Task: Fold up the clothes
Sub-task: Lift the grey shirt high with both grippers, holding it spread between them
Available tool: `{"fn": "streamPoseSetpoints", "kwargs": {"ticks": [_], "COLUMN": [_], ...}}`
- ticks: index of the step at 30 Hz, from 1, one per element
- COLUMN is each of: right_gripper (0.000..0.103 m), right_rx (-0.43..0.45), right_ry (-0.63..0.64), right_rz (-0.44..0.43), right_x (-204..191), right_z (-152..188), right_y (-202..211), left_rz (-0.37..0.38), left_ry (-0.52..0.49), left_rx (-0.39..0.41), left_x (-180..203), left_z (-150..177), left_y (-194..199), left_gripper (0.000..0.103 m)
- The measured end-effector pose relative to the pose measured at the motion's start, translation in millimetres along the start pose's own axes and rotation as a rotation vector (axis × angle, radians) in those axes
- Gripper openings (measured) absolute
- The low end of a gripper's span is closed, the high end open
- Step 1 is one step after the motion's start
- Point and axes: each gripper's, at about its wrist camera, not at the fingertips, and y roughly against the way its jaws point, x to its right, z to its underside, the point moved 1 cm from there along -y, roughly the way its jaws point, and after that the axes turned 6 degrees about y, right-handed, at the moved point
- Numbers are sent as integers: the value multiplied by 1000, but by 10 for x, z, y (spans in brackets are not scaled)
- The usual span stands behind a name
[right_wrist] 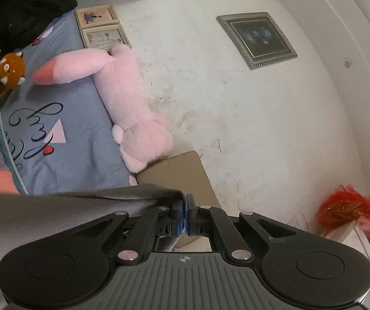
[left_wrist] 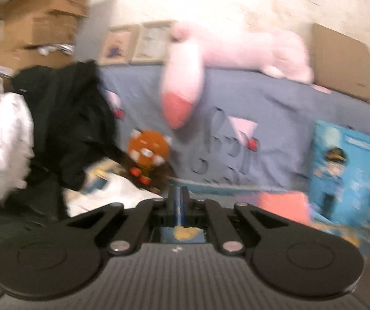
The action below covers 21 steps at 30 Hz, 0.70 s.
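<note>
Right gripper pinches grey cloth | left gripper closed, cloth unseen.

A scuffed off-white wall closes the room behind a bed whose upright board is draped in a blue-grey cover printed with dark script, pink triangles and red hearts. Along the top of that cover lies a long pink plush toy, and beyond its tail end two pale-framed pictures lean against the wall. Past the plush's other end stands a sheet of brown cardboard. Higher on the wall hangs a silver-framed dark picture. Below the cover sit a red-panda plush and a bright blue printed box. Stacked cardboard boxes rise beyond the pale frames.
</note>
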Motion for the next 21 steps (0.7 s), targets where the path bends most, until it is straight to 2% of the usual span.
{"fn": "streamPoseSetpoints", "kwargs": {"ticks": [3, 4, 5, 8, 10, 13, 18, 21], "right_gripper": [1, 1, 1, 1, 1, 1, 1, 1], "right_rx": [1, 3, 6, 10, 12, 17, 17, 7], "right_ry": [28, 37, 44, 54, 61, 78, 119, 135], "right_rz": [-16, -20, -23, -32, -34, -36, -32, -37], "right_x": [-88, -118, -141, -184, -192, -184, -165, -164], "right_z": [64, 82, 96, 115, 121, 140, 163, 166], "right_y": [63, 91, 118, 170, 219, 321, 482, 509], "left_rz": [245, 319, 387, 489, 554, 641, 751, 868], "left_ry": [-47, -77, -105, -173, -192, -216, -239, -259], "left_rx": [-117, -164, -207, -312, -369, -423, -448, -466], "left_x": [15, 52, 88, 250, 356, 478, 611, 771], "left_z": [283, 427, 569, 1010, 1234, 1505, 1726, 1785], "left_y": [56, 46, 35, -78, -180, -377, -742, -942], "left_gripper": [16, 30, 37, 54, 70, 88, 89, 89]}}
